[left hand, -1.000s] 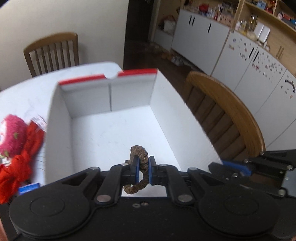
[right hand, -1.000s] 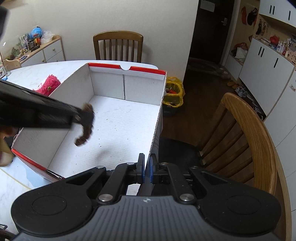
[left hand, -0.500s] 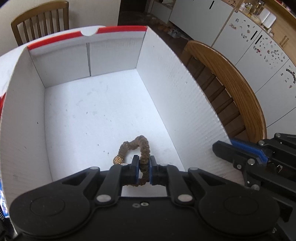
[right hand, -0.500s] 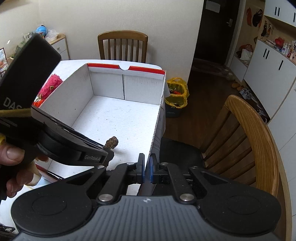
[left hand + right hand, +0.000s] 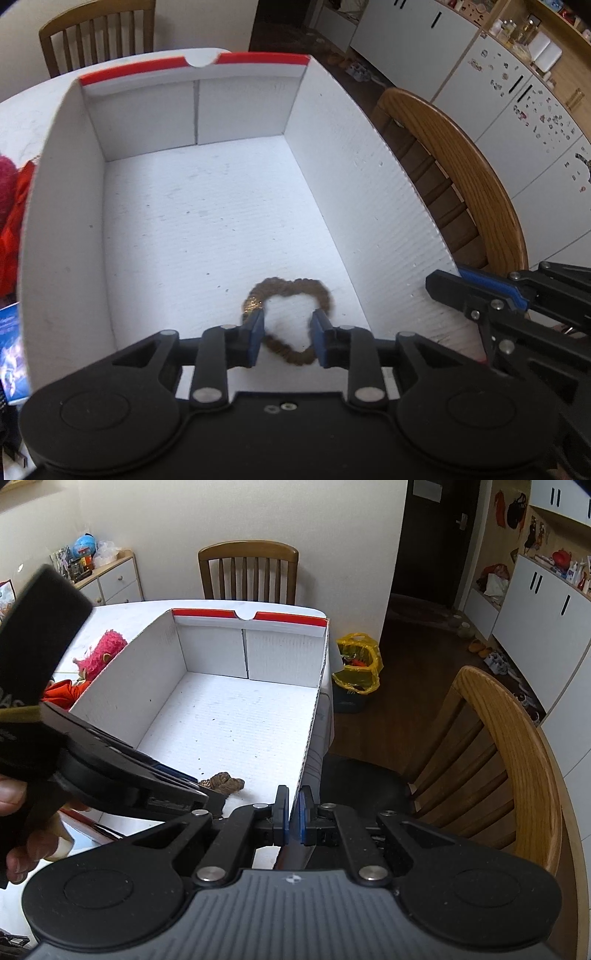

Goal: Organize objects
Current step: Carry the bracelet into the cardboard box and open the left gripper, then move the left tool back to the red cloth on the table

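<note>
A brown hair tie (image 5: 288, 288) with a gold bead lies as a loop on the floor of the white box with a red rim (image 5: 369, 184), near its front right corner. My left gripper (image 5: 286, 332) points down into the box right over the tie, its jaws opening; the blue pads stand apart on either side of the loop and do not press it. In the right wrist view the hair tie (image 5: 225, 782) shows just past the left gripper (image 5: 207, 801). My right gripper (image 5: 291, 812) is shut on the rim of the box's right wall (image 5: 314, 716) at the near corner.
A pink plush toy (image 5: 103, 653) and red cloth (image 5: 62, 694) lie on the white table left of the box. A wooden chair (image 5: 517, 757) stands close on the right, another chair (image 5: 247, 572) beyond the table. A yellow bag (image 5: 358, 664) sits on the floor.
The left gripper came down into the box with the hair tie, then its jaws parted; the tie now lies spread on the box floor. The right gripper stayed put.
</note>
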The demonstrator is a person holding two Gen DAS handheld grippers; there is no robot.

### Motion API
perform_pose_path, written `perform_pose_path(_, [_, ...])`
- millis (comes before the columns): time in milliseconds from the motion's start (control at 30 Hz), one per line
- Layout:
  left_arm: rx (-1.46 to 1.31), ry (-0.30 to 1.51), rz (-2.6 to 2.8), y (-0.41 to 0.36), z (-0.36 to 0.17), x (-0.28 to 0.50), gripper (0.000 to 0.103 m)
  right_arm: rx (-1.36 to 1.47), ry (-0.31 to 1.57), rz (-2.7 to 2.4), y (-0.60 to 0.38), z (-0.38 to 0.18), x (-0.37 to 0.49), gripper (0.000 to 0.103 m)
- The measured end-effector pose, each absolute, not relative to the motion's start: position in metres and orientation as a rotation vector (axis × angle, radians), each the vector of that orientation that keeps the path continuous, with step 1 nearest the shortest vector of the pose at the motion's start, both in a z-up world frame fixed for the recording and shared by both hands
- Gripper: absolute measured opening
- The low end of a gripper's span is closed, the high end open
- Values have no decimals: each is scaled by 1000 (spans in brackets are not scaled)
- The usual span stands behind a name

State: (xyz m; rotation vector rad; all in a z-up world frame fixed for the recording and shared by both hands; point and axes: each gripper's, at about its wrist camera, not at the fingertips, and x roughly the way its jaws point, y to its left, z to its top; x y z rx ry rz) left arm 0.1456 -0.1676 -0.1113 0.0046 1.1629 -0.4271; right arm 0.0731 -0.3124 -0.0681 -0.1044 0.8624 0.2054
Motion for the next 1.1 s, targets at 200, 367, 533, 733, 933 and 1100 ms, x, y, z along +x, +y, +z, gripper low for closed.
perform_pose_path(200, [4, 1101, -395, -157, -95, 137, 33, -96, 870, 204, -314, -67, 75, 5])
perform_pose_path(367, [3, 1046, -374, -145, -80, 128, 34, -87, 876, 198, -314, -67, 78, 5])
perform_pose_path(533, [-6, 1007, -351, -130, -67, 117, 37, -91, 874, 190, -311, -67, 78, 5])
perform_pose_path(733, [-4, 957, -327, -111, -57, 106, 52, -91, 871, 178, -311, -69, 77, 5])
perform_pose_path(933, [-12, 917, -292, -88, -48, 100, 64, -92, 878, 162, -308, -68, 77, 5])
perform_pose_path(1100, [-11, 882, -265, -70, -39, 99, 79, -97, 882, 152, -307, -68, 78, 5])
